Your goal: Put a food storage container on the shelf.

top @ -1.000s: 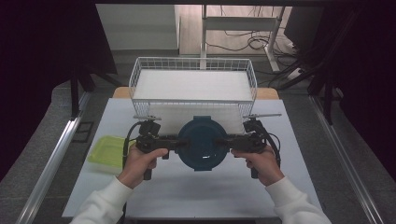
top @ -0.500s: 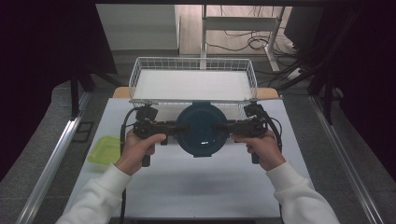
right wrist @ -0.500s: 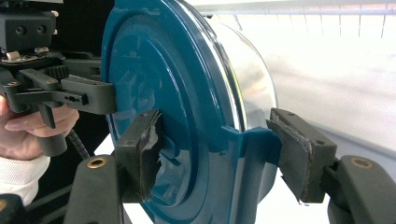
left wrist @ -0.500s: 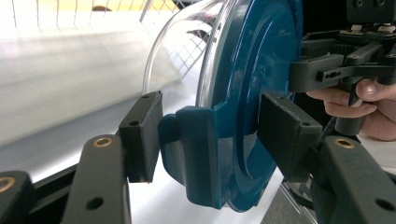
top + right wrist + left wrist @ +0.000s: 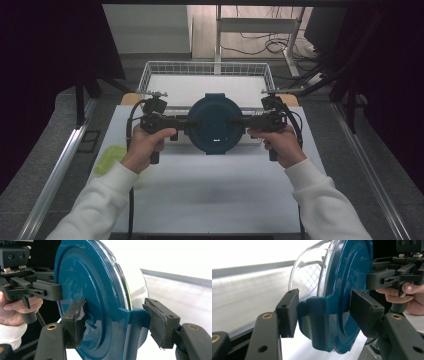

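A round clear container with a dark blue lid hangs in the air above the white table, in front of the wire basket, lid facing the camera. My left gripper is shut on the lid's left clasp; one pad sits on the clasp's outer face and the other on the lid top. My right gripper is shut on the opposite clasp in the same way. In the left gripper view the glassy bowl shows behind the lid. The two grippers face each other across the container.
A white wire basket stands at the table's far edge, just beyond the container. A flat green thing lies near the left edge of the table. Metal rails run along both sides.
Both hands have risen and moved away from the person toward the basket, carrying the container between them. The grips look unchanged.
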Available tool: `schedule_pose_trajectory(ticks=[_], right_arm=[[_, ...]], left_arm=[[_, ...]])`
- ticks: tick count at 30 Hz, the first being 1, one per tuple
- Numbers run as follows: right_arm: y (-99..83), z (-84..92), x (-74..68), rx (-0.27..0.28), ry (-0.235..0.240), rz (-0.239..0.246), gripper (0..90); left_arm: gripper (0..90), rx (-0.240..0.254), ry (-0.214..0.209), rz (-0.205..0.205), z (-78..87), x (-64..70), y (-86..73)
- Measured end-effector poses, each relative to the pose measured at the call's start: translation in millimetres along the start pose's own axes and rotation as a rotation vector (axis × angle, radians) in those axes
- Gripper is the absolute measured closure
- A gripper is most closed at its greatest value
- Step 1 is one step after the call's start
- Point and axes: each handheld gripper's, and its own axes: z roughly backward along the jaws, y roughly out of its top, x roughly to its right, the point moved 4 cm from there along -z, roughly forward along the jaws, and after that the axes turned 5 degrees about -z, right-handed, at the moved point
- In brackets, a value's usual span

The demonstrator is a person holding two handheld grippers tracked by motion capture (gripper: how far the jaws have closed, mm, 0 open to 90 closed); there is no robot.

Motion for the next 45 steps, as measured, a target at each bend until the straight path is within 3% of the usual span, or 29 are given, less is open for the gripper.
schedule_pose_trajectory(ticks=[16, 24, 28, 33, 45], right_arm=[[44.7, -2.7, -0.4, 0.007, -0.012, 0.017, 36.2], [62.0, 1.1, 0.6, 0.023, -0.014, 0.011, 36.2], [73.6, 4.0, 0.1, 0.034, -0.016, 0.031, 36.3], [88.1, 6.5, -0.3, 0.035, -0.021, 0.035, 36.2], [114.3, -8.2, 11.1, 0.017, -0.017, 0.020, 36.3]], left_arm=[[42.6, 0.019, -0.012, -0.001, 1.4, -15.5, 39.9], [42.6, 0.016, -0.013, -0.018, 0.6, -17.7, 61.9], [42.6, 0.017, -0.014, -0.032, 0.6, -18.4, 75.0], [42.6, 0.023, -0.016, -0.025, 0.3, -20.8, 87.9], [42.9, 0.039, -0.019, -0.004, -5.4, -44.1, 103.7]])
